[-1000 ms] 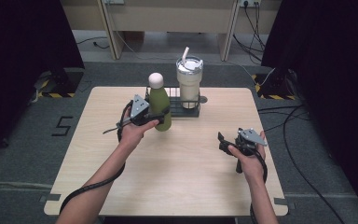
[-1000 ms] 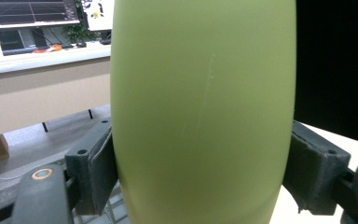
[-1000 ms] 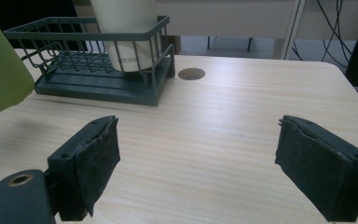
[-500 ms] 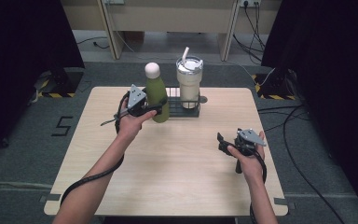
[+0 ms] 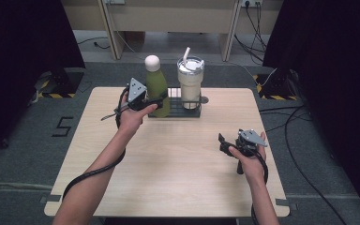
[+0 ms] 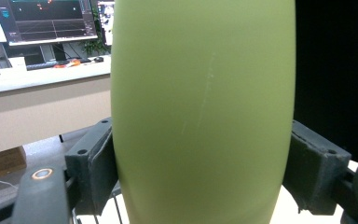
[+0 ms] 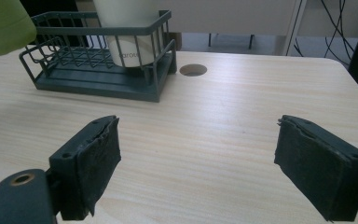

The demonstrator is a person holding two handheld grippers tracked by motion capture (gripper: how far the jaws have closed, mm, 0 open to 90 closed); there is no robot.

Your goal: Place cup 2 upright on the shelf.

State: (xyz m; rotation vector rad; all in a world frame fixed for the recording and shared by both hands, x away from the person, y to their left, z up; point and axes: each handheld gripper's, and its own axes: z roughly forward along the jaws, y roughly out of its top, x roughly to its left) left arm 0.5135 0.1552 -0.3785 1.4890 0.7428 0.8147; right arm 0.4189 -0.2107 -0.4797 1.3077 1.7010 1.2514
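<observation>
Bottle (image 6: 200, 112), smooth matte olive-green with rounded white cap, stands upright.

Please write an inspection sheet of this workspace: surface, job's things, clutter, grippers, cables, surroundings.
Surface: light wooden table, round hole near the far edge.
Job's things: green bottle with a white cap, held off the table at the open left end of the dark wire rack; white tumbler with straw stands in the rack's right end.
Clutter: nothing seen.
Grippers: left gripper clamped on the bottle's body, pads on both sides; right gripper open, holding nothing, low over bare table.
Cables: one black cable trails from each gripper toward the person; more cables on the floor at right.
Surroundings: grey floor, black curtains on both sides, wooden desk frame behind.
</observation>
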